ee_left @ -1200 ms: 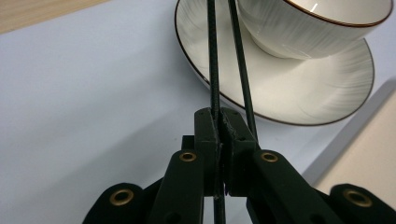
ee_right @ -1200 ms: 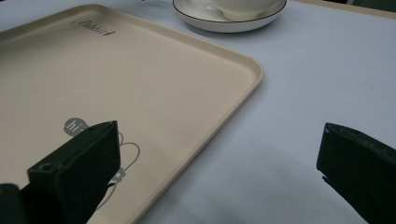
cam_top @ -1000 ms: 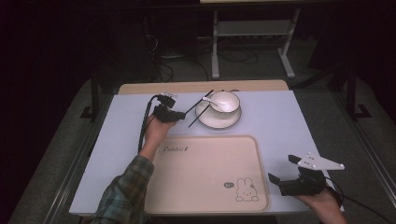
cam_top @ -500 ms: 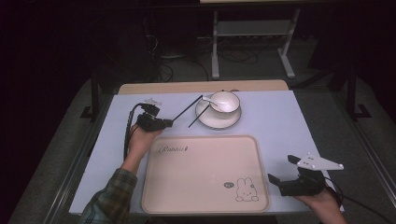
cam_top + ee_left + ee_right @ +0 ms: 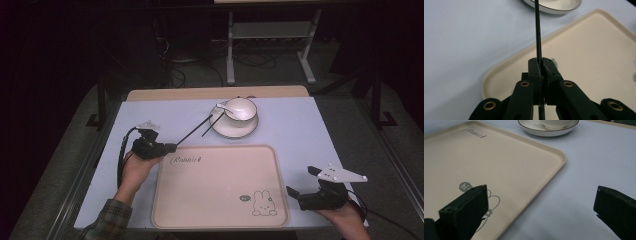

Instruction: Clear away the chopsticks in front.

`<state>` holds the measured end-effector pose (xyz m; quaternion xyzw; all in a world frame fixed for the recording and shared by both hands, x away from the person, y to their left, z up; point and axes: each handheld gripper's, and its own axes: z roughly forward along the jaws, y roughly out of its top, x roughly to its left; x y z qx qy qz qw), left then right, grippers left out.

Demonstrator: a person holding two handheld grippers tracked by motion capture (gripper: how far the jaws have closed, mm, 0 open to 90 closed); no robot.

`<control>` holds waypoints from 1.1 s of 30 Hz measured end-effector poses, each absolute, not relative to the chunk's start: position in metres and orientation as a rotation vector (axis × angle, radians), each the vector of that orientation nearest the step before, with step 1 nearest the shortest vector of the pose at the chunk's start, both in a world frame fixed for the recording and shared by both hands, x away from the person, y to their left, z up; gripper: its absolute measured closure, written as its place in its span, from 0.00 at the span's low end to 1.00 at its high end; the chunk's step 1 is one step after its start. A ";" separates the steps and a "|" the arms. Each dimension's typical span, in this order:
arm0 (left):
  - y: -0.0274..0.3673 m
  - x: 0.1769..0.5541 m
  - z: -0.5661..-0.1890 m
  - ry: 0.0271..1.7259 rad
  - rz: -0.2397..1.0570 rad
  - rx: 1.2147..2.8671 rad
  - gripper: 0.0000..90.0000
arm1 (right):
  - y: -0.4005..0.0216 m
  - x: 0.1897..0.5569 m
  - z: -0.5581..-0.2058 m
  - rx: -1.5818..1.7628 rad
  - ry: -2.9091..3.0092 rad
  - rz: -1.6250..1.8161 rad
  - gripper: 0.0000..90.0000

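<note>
since the earlier frames left gripper has drawn back from the saucer toward the tray's near-left side, taking one black chopstick with it; right gripper is unchanged. left gripper's jaws are pressed together, pinching the chopstick near its end, seen close in the left gripper view; the stick runs from the jaws toward the saucer, far tip near the rim. a second chopstick leans on the saucer edge. white cup with spoon sits on the saucer. right gripper's jaws stand spread over the table beside the tray's right edge, holding nothing. tray writing: script at top left, probably "rabbit" (blurred); "hi" bubble by a rabbit drawing.
</note>
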<state>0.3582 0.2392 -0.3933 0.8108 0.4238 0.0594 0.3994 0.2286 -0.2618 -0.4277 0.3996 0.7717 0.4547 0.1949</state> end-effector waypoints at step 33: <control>0.230 0.305 -0.427 0.985 0.008 2.223 0.95 | -0.262 0.229 -0.429 1.125 2.165 1.268 0.00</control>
